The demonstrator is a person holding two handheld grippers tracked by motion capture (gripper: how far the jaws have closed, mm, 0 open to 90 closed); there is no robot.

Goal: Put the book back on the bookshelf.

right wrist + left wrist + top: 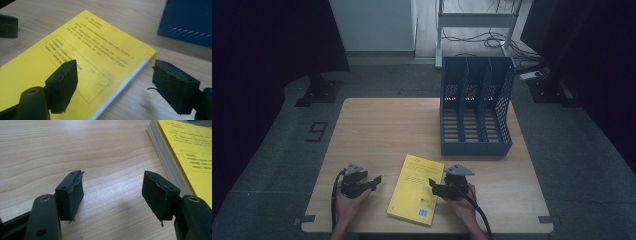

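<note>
The right gripper [113,75] holds its jaws open astride the long edge of the yellow book [416,188], apparently lining up a grip. The book lies flat at lower centre of the desk [377,130]. Left gripper [112,192] waits open over bare wood, below the blue file rack [476,107].

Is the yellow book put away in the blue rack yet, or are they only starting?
Only starting. The yellow book lies flat on the table, and the blue rack looks empty. The right gripper is open at the book's edge, one jaw over the cover, gripping nothing. The left gripper is open over bare wood beside it. Grabbing, lifting and slotting it probably remain.
</note>
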